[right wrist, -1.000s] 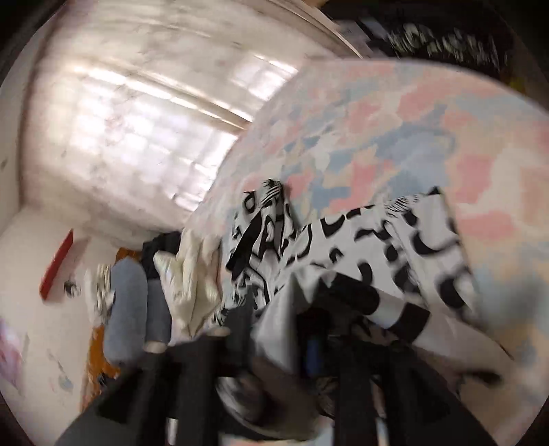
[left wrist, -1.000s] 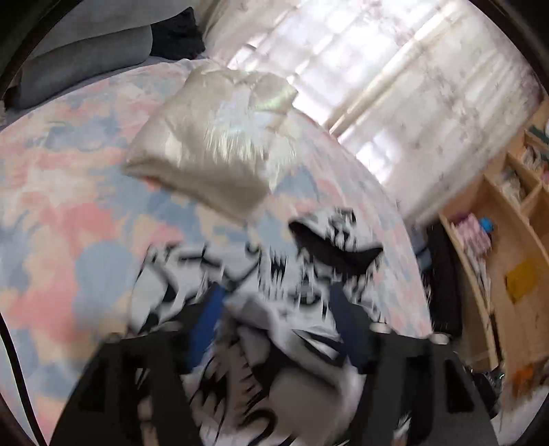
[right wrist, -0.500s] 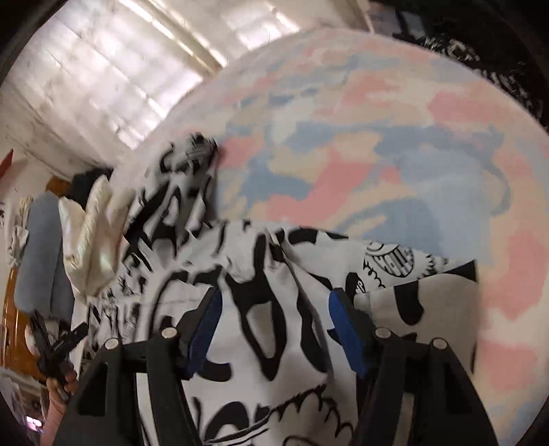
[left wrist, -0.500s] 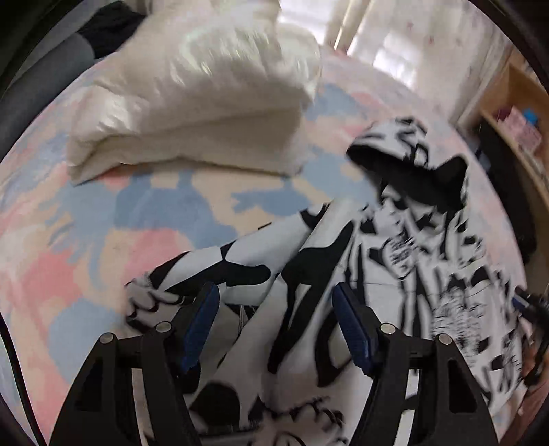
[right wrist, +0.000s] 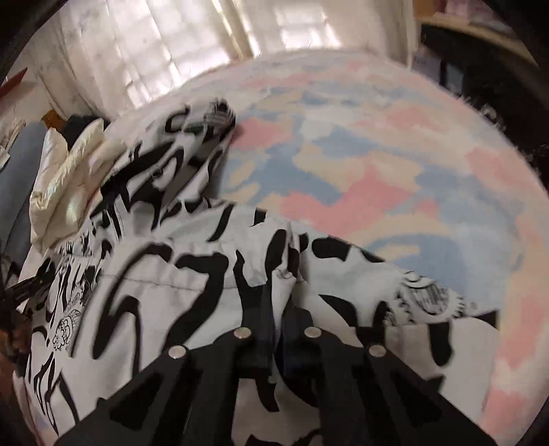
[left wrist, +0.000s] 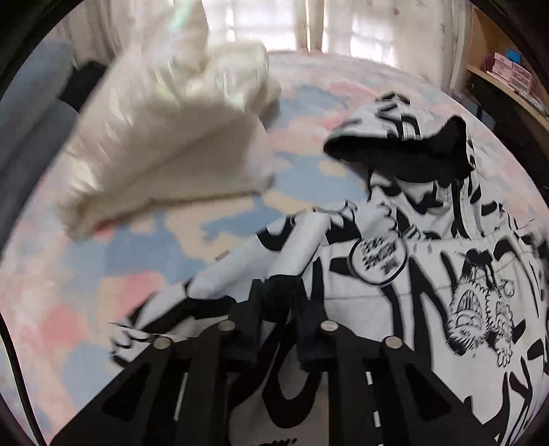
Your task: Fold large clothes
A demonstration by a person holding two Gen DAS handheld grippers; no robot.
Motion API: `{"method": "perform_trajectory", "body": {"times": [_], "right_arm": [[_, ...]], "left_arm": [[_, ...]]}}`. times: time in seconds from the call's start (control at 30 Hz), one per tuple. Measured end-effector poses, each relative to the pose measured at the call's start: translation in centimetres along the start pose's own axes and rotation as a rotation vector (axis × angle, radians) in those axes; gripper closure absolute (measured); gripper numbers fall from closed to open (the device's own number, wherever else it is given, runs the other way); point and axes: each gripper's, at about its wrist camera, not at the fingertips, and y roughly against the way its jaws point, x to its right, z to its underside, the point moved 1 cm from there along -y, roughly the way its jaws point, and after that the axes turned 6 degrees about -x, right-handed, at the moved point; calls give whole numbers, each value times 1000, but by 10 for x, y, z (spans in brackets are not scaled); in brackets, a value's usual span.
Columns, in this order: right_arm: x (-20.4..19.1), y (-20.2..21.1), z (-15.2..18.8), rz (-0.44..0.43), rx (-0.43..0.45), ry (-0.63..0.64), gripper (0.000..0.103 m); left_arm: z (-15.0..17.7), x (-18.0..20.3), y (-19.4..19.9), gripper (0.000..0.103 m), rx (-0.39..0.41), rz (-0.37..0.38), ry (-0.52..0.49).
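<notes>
Now the hoodie, white with black graffiti print, lies spread on the pastel bedspread, and everything else sits around it. Left of the hoodie, touching its edge in the right wrist view, rests a folded cream jacket; a grey bolster lies beyond that at the bed's far left. The left gripper has just been closing, and its jaws now pinch a fold at the hoodie's left sleeve, the fabric bunched between the pads. The hood, black inside, lies at the hoodie's far end, toward the curtained window. The right gripper has just been closing too, and its jaws clamp a ridge of the hoodie's cloth near its right sleeve. Right of the hoodie the bedspread lies bare, with wooden shelves past the bed's edge.
</notes>
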Motion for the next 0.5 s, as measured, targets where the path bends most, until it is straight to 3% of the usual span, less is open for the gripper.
{"method": "perform_trajectory", "body": {"times": [0.1, 0.2, 0.3, 0.37, 0.43, 0.5], "right_arm": [[1, 33, -6, -16, 117, -38, 101], [-3, 35, -22, 21, 159, -40, 101], [-3, 7, -34, 53, 114, -56, 101], [0, -27, -33, 93, 25, -61, 100], [7, -56, -23, 91, -59, -101, 94], [11, -51, -18, 73, -31, -131, 89]], "left_arm": [[-9, -3, 18, 90, 63, 2, 71], [-22, 0, 16, 90, 100, -45, 113], [-27, 2, -11, 90, 55, -90, 148], [-23, 1, -40, 88, -19, -119, 151], [-16, -4, -53, 85, -26, -113, 168], [-16, -7, -48, 79, -18, -116, 175]]}}
